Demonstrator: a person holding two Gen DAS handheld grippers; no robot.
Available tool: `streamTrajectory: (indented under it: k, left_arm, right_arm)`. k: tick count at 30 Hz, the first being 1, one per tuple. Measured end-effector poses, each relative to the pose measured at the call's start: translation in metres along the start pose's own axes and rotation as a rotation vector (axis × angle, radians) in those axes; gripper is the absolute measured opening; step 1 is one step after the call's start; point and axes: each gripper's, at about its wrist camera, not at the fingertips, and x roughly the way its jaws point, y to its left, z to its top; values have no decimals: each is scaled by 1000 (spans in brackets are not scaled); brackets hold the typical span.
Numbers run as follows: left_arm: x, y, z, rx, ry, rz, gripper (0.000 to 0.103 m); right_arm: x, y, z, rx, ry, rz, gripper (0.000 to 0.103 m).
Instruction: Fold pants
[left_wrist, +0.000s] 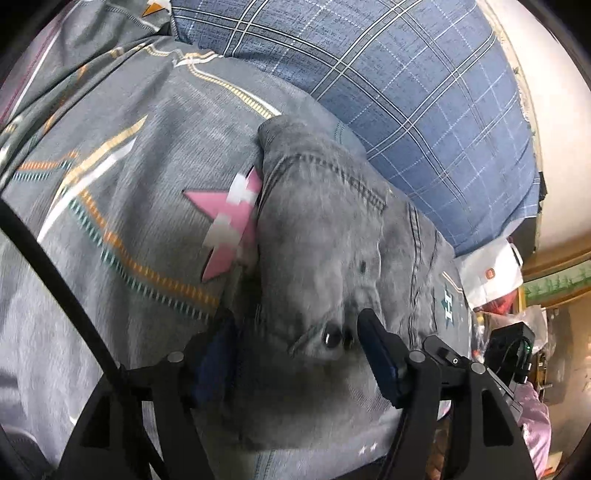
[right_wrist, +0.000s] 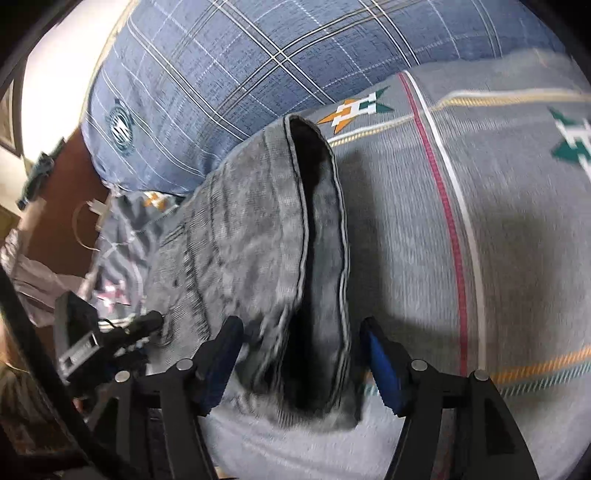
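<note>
Grey denim pants (left_wrist: 325, 236) lie crumpled on a bed covered by a grey sheet (left_wrist: 110, 206) patterned with stars and dashed stripes. In the left wrist view, the left gripper (left_wrist: 295, 354) has its two blue-padded fingers spread wide on either side of the waistband, where a dark metal button (left_wrist: 330, 338) sits between them; the pads do not appear to pinch the cloth. A pink star (left_wrist: 225, 229) on the sheet peeks out beside the pants. In the right wrist view, the right gripper (right_wrist: 301, 354) is likewise spread wide, straddling a gaping leg opening (right_wrist: 317, 236) without clamping it. A blue plaid pillow (right_wrist: 229, 74) rests along the bed's far edge, touching the pants. Past the bed's side edge, the left view shows a white bag (left_wrist: 491, 269) and pink cloth (left_wrist: 535, 417).
</note>
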Motion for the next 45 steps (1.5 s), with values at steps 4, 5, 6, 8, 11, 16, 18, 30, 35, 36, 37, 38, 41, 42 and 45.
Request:
streamTrajectory:
  k: [4, 5, 6, 8, 11, 16, 18, 30, 35, 36, 37, 38, 41, 42, 45]
  left_arm:
    - [7, 6, -6, -6, 10, -4, 70]
    - [7, 3, -6, 15, 2, 5, 70]
    - [7, -1, -6, 40, -12, 20, 70]
    - [11, -6, -8, 72, -41, 33, 70]
    - [14, -13, -11, 117, -77, 37, 51]
    - [7, -33, -18, 199, -120, 40, 31]
    - [2, -34, -18, 201, -129, 38, 30]
    - [4, -27, -6, 165, -126, 79, 57]
    - [-25, -33, 11, 162, -191, 117, 65]
    - [-30, -33, 18, 158, -192, 110, 65]
    - [-34, -35, 27, 152, -196, 107, 65]
    - [-40, -38, 39, 154, -204, 106, 65]
    - [-43, -49, 61, 166, -211, 119, 72]
    - [-43, -51, 69, 165, -208, 119, 77]
    - [-31, -56, 91, 184, -180, 136, 78]
  right_arm:
    - [5, 4, -8, -24, -6, -30, 69]
    - [5, 6, -8, -39, -15, -43, 69]
    - [6, 10, -9, -61, -19, -64, 66]
    - [9, 17, -11, -92, -20, -102, 59]
    - [10, 25, -13, -125, -19, -129, 47]
    - [6, 38, -17, -160, -27, -154, 32]
    - [-5, 43, -20, -157, -52, -126, 31]
    - [-9, 28, -17, -70, -61, -93, 74]
    - [-32, 25, -10, -28, -129, -40, 81]
    - [-35, 26, -7, -24, -127, -35, 81]
    - [-38, 30, -2, -29, -117, -39, 81]
    - [-42, 35, 4, -38, -118, -45, 81]
    - [-55, 59, 31, -97, -143, -81, 85]
    - [-57, 66, 44, -126, -157, -96, 85]
    - [-57, 71, 69, -168, -200, -100, 88]
